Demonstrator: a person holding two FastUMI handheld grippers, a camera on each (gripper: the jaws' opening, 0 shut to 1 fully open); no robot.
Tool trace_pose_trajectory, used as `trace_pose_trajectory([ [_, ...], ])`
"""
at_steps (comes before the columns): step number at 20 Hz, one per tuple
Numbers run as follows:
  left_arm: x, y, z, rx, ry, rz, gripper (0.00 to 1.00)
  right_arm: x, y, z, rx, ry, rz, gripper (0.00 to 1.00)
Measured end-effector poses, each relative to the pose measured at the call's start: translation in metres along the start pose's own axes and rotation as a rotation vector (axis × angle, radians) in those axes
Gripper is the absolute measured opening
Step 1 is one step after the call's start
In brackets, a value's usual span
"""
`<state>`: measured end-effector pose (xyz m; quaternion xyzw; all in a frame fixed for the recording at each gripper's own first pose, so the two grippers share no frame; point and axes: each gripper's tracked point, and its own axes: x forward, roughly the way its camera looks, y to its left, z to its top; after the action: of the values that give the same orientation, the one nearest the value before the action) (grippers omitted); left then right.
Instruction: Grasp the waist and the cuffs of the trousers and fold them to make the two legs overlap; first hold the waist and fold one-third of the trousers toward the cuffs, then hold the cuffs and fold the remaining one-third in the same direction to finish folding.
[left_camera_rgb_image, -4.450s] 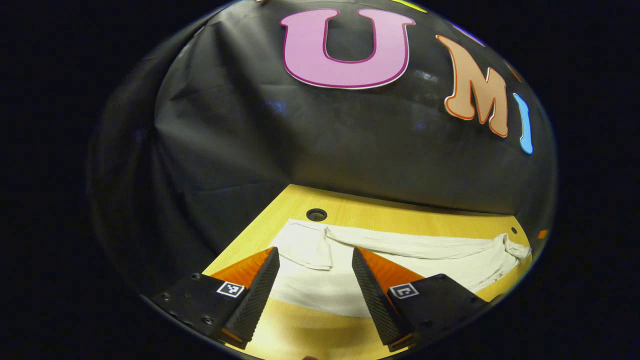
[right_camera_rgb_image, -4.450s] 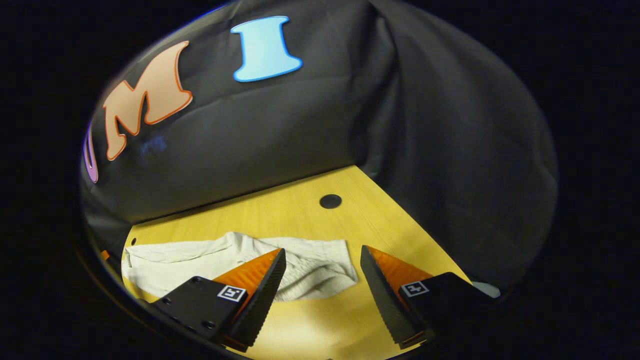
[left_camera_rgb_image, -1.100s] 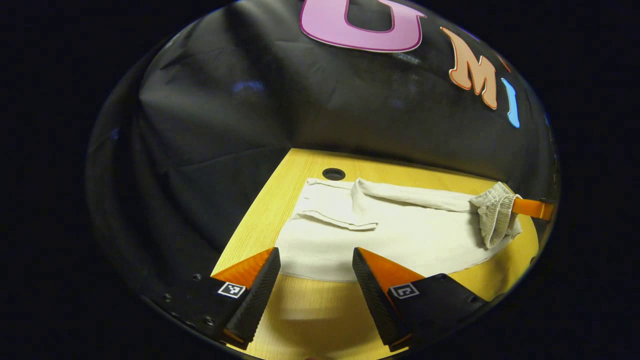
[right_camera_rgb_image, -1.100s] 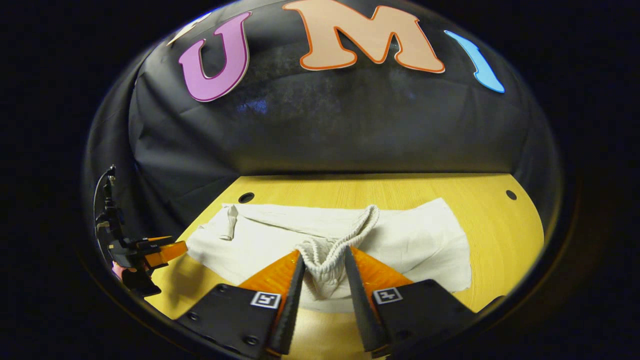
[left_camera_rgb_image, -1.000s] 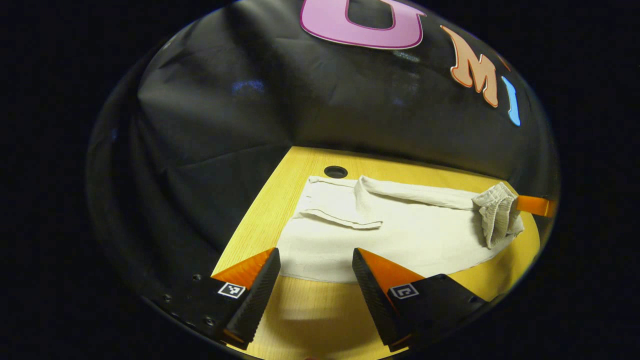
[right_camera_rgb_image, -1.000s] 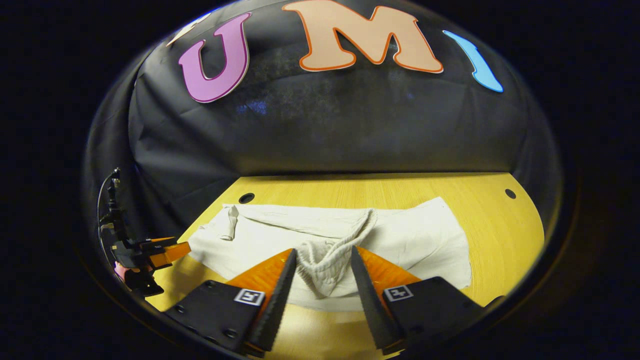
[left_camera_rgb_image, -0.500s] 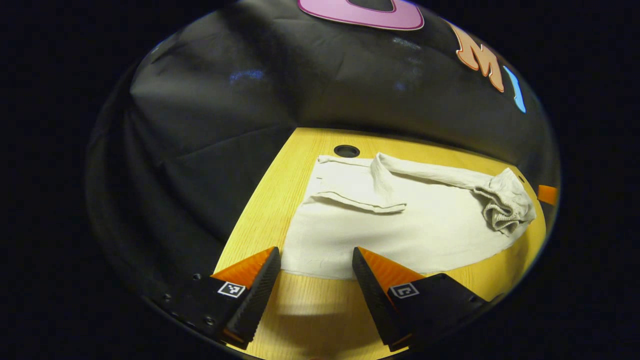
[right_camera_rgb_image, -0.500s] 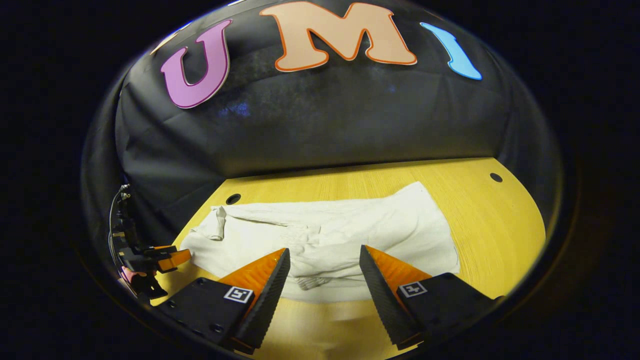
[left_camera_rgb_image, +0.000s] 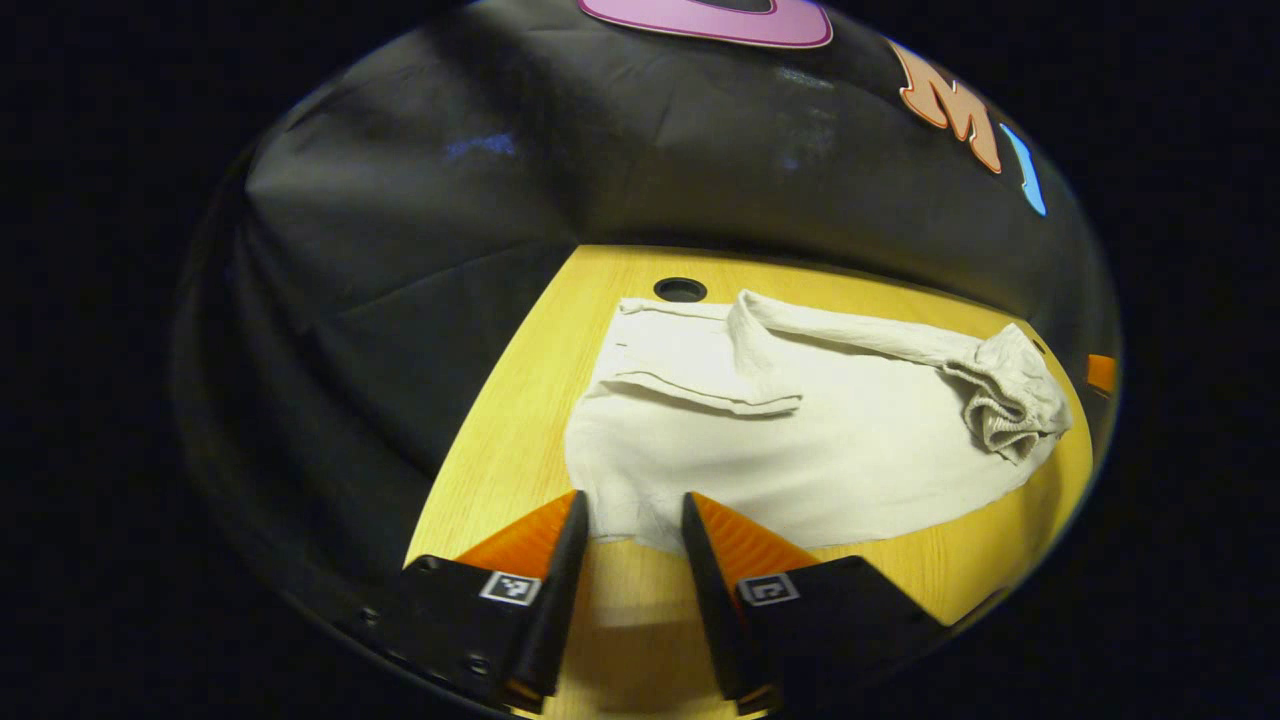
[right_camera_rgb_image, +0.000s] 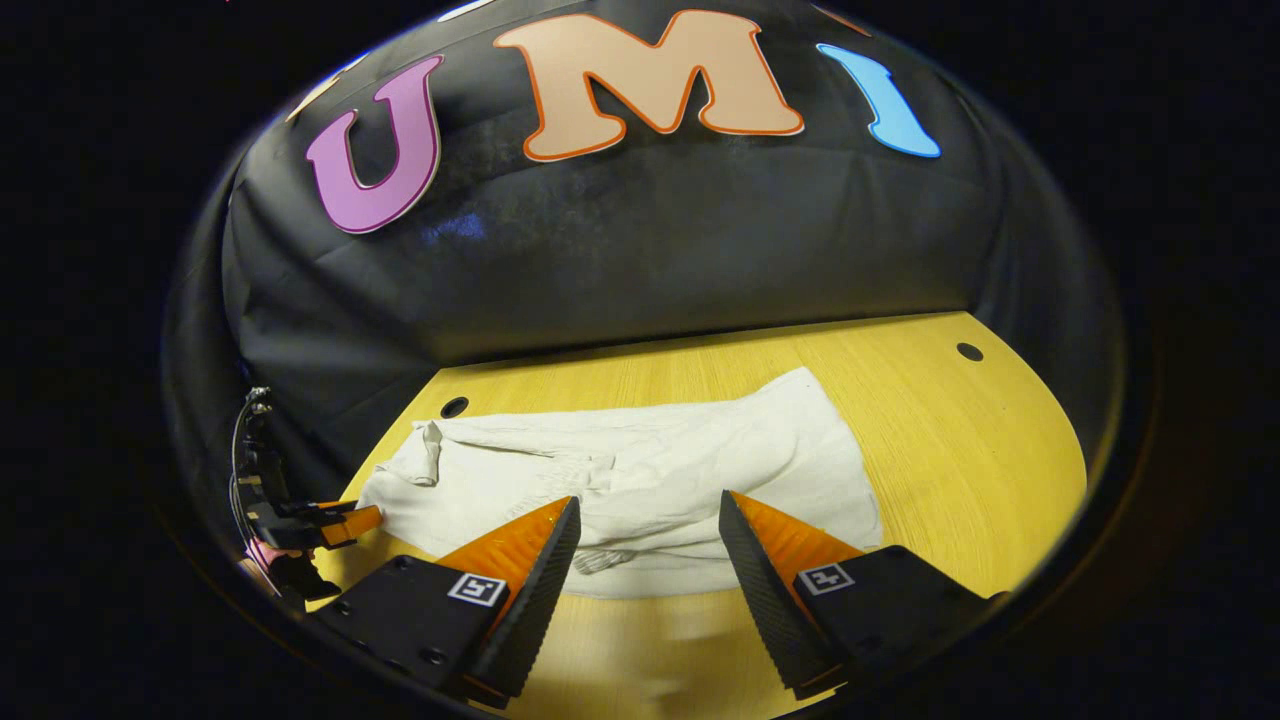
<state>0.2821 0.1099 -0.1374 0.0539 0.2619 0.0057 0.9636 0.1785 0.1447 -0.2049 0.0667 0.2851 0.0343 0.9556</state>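
Cream trousers (left_camera_rgb_image: 800, 450) lie flat on the yellow wooden table (left_camera_rgb_image: 520, 400). Their waist end lies folded over in a bunch (left_camera_rgb_image: 1010, 400) at the right of the left gripper view. My left gripper (left_camera_rgb_image: 632, 525) sits low at the near cuff edge. Its fingers are drawn close with the cloth's edge between them, and a gap still shows. In the right gripper view the trousers (right_camera_rgb_image: 700, 460) stretch across the table. My right gripper (right_camera_rgb_image: 645, 530) hangs open just in front of the folded waist, holding nothing. The left gripper (right_camera_rgb_image: 335, 522) appears far left at the cuff end.
Round holes mark the table (right_camera_rgb_image: 980, 430): one hole (left_camera_rgb_image: 680, 290) lies by the far cuff, another hole (right_camera_rgb_image: 968, 352) at the far right. Black cloth walls close in behind and to the left. Bare wood lies right of the trousers. A finger (left_camera_rgb_image: 1100, 372) of the right gripper shows at the left gripper view's right edge.
My right gripper let go of the waist, opened and backed off, leaving the waist folded on the legs. My left gripper moved up to the cuff edge and its fingers narrowed around it.
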Motion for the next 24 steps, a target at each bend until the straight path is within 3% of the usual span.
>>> trace_pose_trajectory([
  [1, 0.003, -0.009, 0.001, 0.0, -0.006, -0.013, 0.48, -0.002, -0.003, 0.001, -0.001, -0.002, -0.003, 0.9],
  [4, 0.007, -0.018, 0.002, -0.008, -0.002, -0.003, 0.05, -0.014, -0.012, 0.001, -0.008, -0.009, -0.016, 0.9],
  [8, 0.007, -0.019, 0.007, -0.062, -0.036, 0.015, 0.0, -0.023, -0.026, 0.0, -0.015, -0.014, -0.035, 0.9],
  [14, -0.011, -0.029, 0.041, -0.213, -0.13, -0.021, 0.0, -0.037, -0.041, 0.006, -0.035, -0.037, -0.051, 0.9],
  [24, -0.055, -0.132, 0.121, -0.226, -0.271, -0.183, 0.0, -0.057, -0.068, 0.005, -0.036, -0.031, -0.032, 0.9],
])
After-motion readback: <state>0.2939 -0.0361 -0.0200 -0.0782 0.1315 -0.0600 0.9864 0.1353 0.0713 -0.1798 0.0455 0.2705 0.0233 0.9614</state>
